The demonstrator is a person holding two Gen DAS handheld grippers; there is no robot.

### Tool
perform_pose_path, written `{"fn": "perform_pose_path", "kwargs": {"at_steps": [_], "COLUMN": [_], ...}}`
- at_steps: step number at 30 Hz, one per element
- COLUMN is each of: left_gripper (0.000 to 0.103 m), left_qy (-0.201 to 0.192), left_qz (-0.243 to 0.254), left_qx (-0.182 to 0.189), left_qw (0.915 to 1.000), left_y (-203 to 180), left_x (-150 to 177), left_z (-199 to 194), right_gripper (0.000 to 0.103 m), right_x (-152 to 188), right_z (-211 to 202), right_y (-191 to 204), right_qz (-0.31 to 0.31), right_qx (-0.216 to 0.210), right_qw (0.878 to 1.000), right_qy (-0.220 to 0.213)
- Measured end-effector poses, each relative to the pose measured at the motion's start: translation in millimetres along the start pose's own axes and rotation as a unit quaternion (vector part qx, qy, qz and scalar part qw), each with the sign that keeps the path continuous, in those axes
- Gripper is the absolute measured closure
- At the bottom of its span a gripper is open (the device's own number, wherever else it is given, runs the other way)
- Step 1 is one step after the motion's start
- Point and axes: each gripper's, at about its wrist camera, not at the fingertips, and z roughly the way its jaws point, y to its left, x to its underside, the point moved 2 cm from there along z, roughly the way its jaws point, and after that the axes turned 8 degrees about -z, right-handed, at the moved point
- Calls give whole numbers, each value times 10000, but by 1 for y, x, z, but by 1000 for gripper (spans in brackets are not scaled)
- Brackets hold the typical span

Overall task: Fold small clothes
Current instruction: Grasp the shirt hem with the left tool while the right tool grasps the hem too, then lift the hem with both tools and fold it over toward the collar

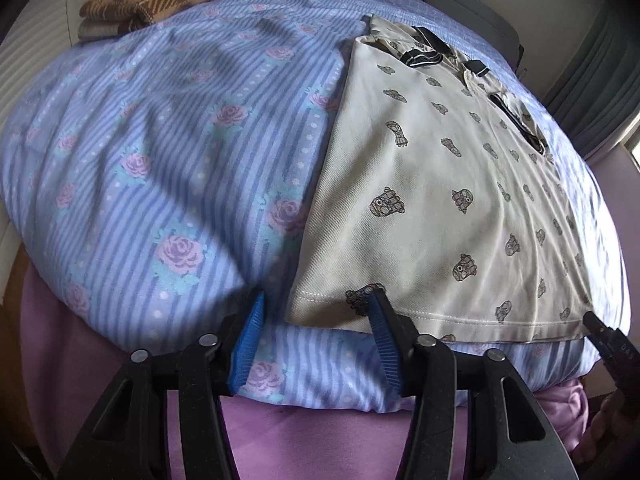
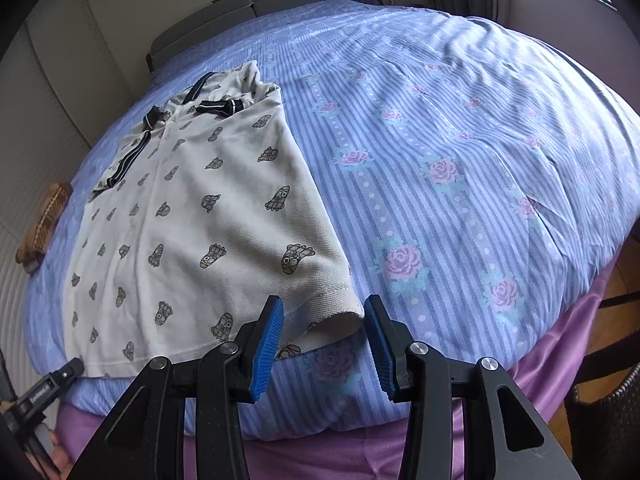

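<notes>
A small cream polo shirt point(image 1: 432, 184) printed with little grey figures and trimmed in black lies flat on the bed, collar far, hem near, its sides folded in. It also shows in the right wrist view point(image 2: 192, 216). My left gripper point(image 1: 316, 308) is open, its blue pads either side of the hem's left corner. My right gripper point(image 2: 324, 316) is open around the hem's right corner, which curls up between the pads. Neither is closed on the cloth.
The bed carries a blue striped cover with pink roses point(image 1: 168, 152). A folded brown patterned garment point(image 1: 152, 0) lies at the far left corner. A purple sheet point(image 2: 360, 456) hangs below the near edge. A grey headboard point(image 2: 260, 4) stands behind.
</notes>
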Motion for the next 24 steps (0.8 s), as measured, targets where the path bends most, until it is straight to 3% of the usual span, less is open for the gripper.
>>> {"fn": "perform_pose_path", "kwargs": {"at_steps": [3,10,11,12,13,14,24], "left_gripper": [76,86,92,96,96,96,97], "left_qy": [121,85,64,41,17,-14,-569], "left_qz": [-11,-94,-114,-125,-123,-103,180], "left_qx": [146,95,83,98,107,118,310], "left_qw": [9998,9999,9999,9999,9999,9999,9977], "left_y": [-2,-1,-1,-1,-1,-1,-15], "left_x": [1,-1,-2,-2,-2,-2,-9], "left_z": [5,5,5,5,4,2,-36], "right_gripper": [61,61,63,72,89,93,97], "right_x": [-1,-1,-1,-1,-1,-1,-8], "right_z": [1,5,5,5,5,3,-27], "right_y": [-2,-4,-4,-3,-2,-2,-3], "right_qz": [16,131,119,101,86,81,136], "right_qx": [-40,-98,-113,-137,-156,-184,-296], "right_qw": [10000,9999,9999,9998,9998,9998,9981], "right_qy": [22,50,40,38,32,-1,-522]}}
